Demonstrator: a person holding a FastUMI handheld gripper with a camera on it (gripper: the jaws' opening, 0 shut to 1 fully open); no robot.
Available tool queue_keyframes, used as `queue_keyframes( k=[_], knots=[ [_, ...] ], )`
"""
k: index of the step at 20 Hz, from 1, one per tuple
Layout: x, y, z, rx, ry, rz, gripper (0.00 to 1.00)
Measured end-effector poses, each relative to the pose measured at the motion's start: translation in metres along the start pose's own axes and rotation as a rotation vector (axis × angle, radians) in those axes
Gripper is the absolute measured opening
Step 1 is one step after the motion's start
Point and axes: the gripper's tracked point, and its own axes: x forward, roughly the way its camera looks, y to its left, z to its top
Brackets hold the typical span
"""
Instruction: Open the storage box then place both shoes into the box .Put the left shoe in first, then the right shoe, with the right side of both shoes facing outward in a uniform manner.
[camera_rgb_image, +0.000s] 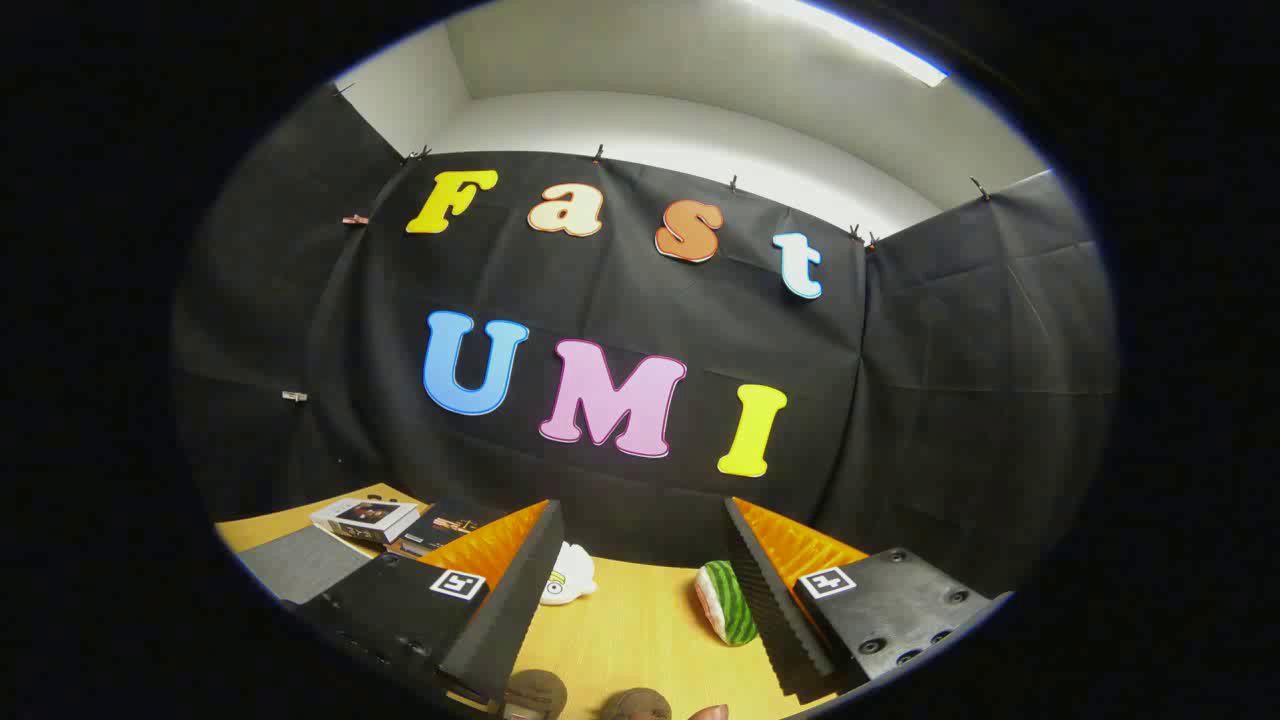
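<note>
No clear sight of the shoes or storage box here; two brown rounded things (535, 692) sit low between the fingers, can't tell what they are. The gripper (640, 560) is spread wide, holding nothing. On the wooden table (620, 640) just ahead: a white toy (570, 578), a green-striped toy (728, 602). Books (365, 518) lie off left.
</note>
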Motion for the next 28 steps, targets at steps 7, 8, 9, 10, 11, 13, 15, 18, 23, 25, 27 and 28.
queue_keyframes(
  k=[7,8,9,10,11,13,15,18,23,25,27,28],
  knots=[
    [0.000,0.004,-0.012,-0.016,0.040,-0.023,0.97],
    [0.000,0.005,-0.014,-0.013,0.048,-0.022,0.97],
    [-0.001,0.007,-0.016,-0.008,0.055,-0.021,0.98],
    [-0.001,0.008,-0.018,-0.005,0.060,-0.018,0.97],
    [0.000,0.009,-0.018,-0.006,0.062,-0.016,0.97],
    [0.000,0.009,-0.019,-0.012,0.064,-0.018,0.98],
    [0.000,0.009,-0.019,-0.011,0.067,-0.018,0.98],
    [-0.001,0.008,-0.019,-0.008,0.064,-0.020,0.98],
    [-0.003,0.014,-0.024,-0.001,0.077,-0.004,0.98],
    [-0.004,0.019,-0.027,0.004,0.084,0.007,0.98],
    [-0.004,0.031,-0.028,0.016,0.090,0.045,0.98],
    [-0.004,0.040,-0.029,0.031,0.098,0.079,0.97]
  ],
)
